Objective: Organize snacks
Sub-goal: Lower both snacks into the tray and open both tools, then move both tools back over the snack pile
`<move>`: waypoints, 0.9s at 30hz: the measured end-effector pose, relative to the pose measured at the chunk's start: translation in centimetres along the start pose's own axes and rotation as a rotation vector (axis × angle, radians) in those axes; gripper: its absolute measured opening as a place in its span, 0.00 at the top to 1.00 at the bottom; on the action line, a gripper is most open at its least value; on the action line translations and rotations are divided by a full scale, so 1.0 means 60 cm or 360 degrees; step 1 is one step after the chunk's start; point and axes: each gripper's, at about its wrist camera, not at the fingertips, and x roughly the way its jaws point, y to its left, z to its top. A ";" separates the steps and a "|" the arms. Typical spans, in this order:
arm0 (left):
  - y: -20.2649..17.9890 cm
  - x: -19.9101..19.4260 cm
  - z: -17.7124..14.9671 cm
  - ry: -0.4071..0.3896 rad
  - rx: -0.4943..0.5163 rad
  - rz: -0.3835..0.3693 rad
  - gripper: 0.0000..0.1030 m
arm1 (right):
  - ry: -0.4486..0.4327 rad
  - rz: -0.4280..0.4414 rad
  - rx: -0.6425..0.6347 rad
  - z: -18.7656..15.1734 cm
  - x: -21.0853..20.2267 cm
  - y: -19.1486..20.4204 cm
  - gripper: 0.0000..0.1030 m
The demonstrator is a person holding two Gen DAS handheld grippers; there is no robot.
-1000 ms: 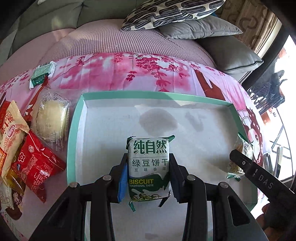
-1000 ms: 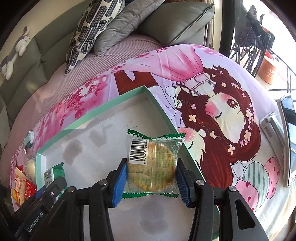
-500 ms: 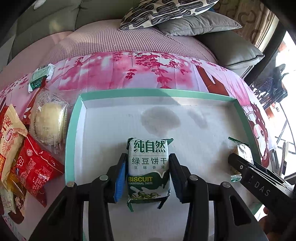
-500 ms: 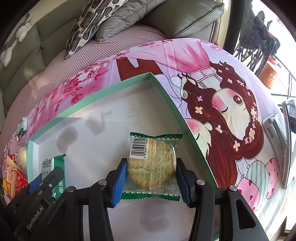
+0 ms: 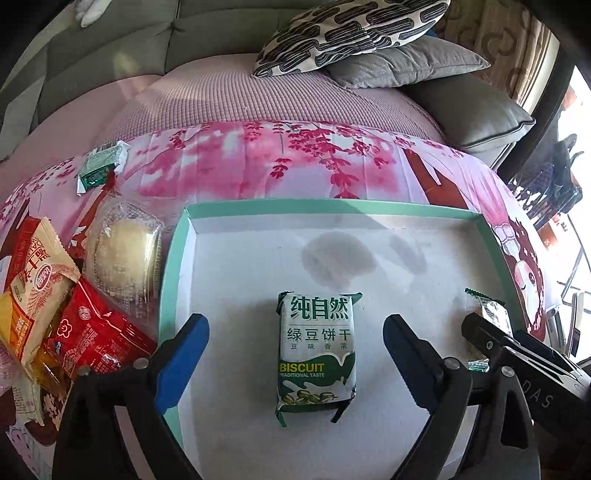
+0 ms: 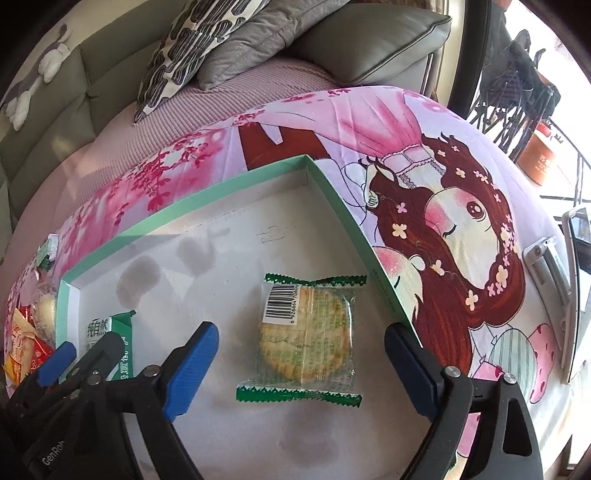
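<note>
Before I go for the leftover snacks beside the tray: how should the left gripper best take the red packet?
Probably from above, across the red packet's narrow middle, fingers on its two long edges. It lies flat beside the tray's left wall, partly over other wrappers. The left gripper, jaws just opened, stands clear around the biscuit pack.

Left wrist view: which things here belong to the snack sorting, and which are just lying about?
Job:
- green biscuit pack in the tray
- round biscuit packet
- red snack packet
- wrapped bun
- small green packet

Lying about:
- patterned cushion
- grey cushion
</note>
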 end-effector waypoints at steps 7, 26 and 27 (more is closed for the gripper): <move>0.015 -0.016 0.004 -0.0043 -0.0038 0.0037 0.05 | -0.0076 0.0026 -0.0013 0.002 -0.018 0.006 0.00; 0.103 -0.114 0.002 -0.0239 -0.0089 0.0136 0.05 | -0.0232 0.0126 -0.0268 -0.020 -0.062 0.102 0.00; 0.114 -0.120 0.001 -0.0235 -0.0110 0.0163 0.05 | -0.0233 0.0141 -0.0293 -0.022 -0.064 0.112 0.00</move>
